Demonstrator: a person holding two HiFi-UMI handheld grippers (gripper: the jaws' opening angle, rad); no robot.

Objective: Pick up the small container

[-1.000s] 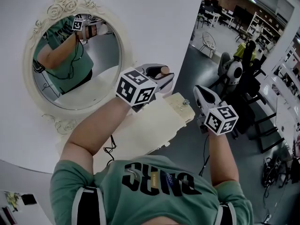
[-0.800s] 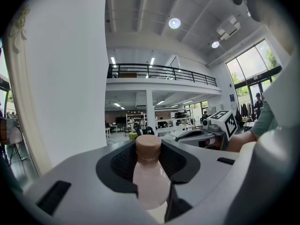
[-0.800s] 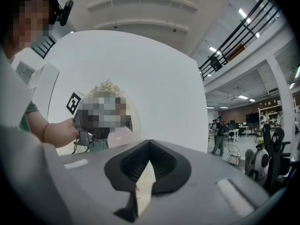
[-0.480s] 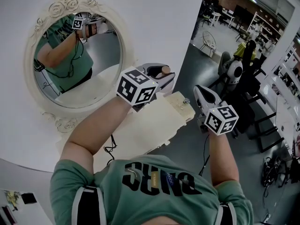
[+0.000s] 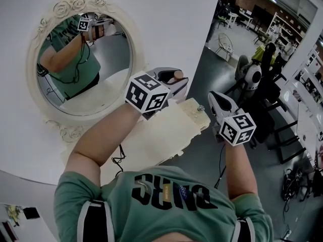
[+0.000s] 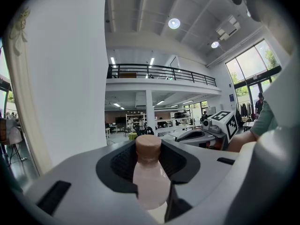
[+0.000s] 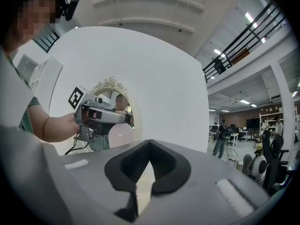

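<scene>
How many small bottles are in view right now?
1: a pink bottle with a brown cap, clamped between the jaws of the left claw. No other shows, though part of the cream shelf is hidden.

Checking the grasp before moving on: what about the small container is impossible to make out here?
Base of the small container: left gripper view, lost low between the jaws of the left gripper.
Its body: head view, covered by that gripper; only the cap shows.
Any label: too blurred in every view.
</scene>
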